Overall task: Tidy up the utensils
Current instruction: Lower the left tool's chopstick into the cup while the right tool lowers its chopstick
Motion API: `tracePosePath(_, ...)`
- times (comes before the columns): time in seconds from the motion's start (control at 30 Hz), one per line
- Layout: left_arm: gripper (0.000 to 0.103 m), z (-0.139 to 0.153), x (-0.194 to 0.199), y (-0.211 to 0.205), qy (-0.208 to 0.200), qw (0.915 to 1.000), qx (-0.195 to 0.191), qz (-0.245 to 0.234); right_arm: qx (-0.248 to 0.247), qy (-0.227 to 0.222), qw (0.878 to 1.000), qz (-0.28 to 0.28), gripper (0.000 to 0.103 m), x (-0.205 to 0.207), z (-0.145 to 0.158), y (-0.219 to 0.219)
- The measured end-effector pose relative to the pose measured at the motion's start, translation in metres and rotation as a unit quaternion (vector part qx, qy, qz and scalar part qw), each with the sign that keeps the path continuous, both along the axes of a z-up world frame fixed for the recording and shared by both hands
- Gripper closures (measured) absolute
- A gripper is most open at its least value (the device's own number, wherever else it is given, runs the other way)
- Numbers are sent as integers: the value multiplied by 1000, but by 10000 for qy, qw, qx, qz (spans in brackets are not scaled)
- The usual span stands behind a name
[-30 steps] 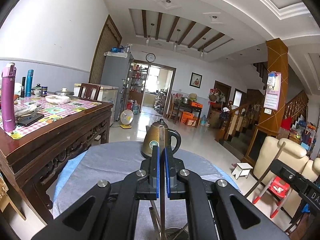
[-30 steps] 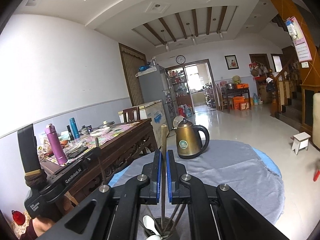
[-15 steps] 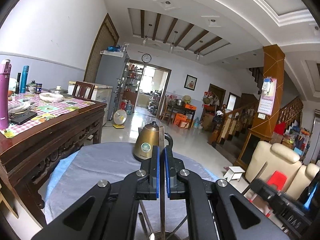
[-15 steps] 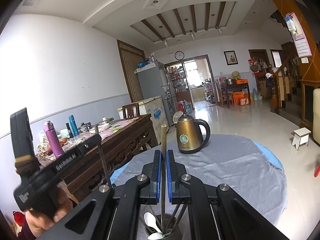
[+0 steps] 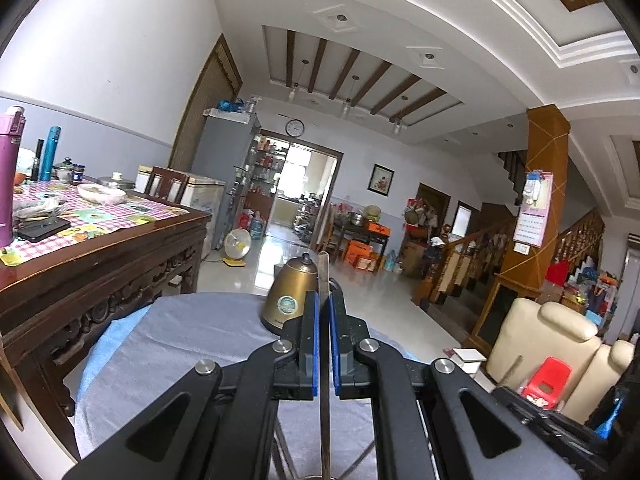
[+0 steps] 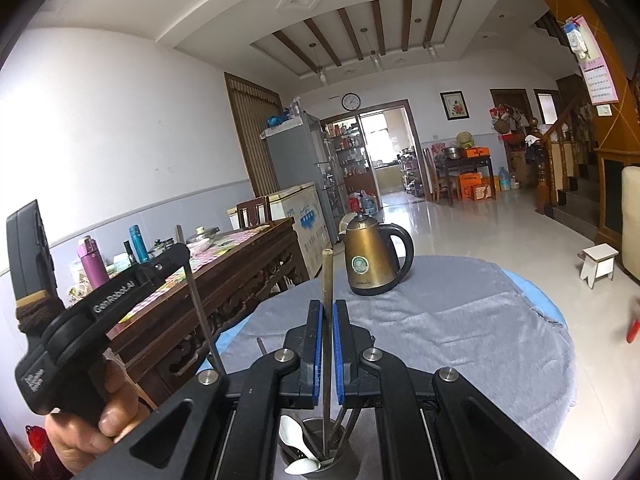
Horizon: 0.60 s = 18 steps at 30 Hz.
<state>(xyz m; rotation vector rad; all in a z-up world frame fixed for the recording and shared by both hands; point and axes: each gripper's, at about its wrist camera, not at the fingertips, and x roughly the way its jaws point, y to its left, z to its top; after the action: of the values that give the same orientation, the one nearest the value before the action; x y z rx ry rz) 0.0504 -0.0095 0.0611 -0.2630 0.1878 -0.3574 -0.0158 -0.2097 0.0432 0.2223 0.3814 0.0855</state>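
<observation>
We see a round surface (image 6: 460,320) under grey cloth (image 6: 480,360), carrying a brass kettle (image 6: 372,260) and utensil cup (image 6: 320,452).

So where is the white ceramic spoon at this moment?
In the right wrist view, the white ceramic spoon sits in the metal utensil cup at bottom centre, left of the wooden chopstick that the right gripper clamps.

The lower end of the thin grey metal utensil (image 5: 325,420) is running off the left wrist view's bottom edge. The black gripper frame is covering most of the round steel utensil cup (image 6: 320,446), and the white plastic spoon's (image 6: 298,450) handle is disappearing behind it.
</observation>
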Motion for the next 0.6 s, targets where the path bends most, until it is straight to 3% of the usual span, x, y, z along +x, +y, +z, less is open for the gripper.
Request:
tracePosePath(0.4, 98, -17, 5, 3, -42, 9989, -121, 441, -11, 116, 9999, 68, 97, 3, -3, 3)
tracePosePath(0.6, 98, -23, 2, -7, -116, 9981, 22, 608, 4, 161, 9998, 102, 97, 5, -5, 3)
